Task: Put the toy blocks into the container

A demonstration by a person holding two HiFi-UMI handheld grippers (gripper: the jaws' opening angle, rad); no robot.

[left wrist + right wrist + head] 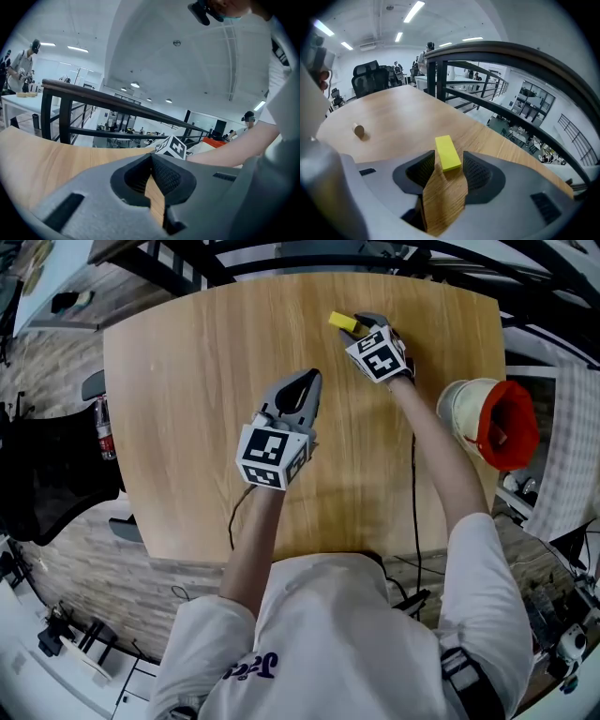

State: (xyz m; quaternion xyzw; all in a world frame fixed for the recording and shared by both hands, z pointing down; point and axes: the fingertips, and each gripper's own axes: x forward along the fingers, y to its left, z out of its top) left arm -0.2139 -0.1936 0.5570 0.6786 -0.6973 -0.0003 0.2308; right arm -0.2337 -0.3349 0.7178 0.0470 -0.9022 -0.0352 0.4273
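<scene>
The right tool stands wide open and holds nothing. A flat yellow rectangular toy block lies on the pale wooden bench between the jaw tips, and neither pad appears to press on it. The left tool has its jaw tips together with nothing between them, and it hangs over the middle of the bench.

In the head view the block sits at about 12 o'clock, near the bench's far edge. A cream round container with a red mouth waits at about 3 o'clock by the right edge, well apart from the block.

What could go wrong: the block lies slightly askew to the jaws. One pad may therefore reach it first and turn it, or push it toward the far edge. A grip at the very tips could also let it slip on the way to the container.

The right gripper view alone shows the gaps beside the block, and a small tan wooden cylinder at 9 o'clock. Only the head view shows the container.
</scene>
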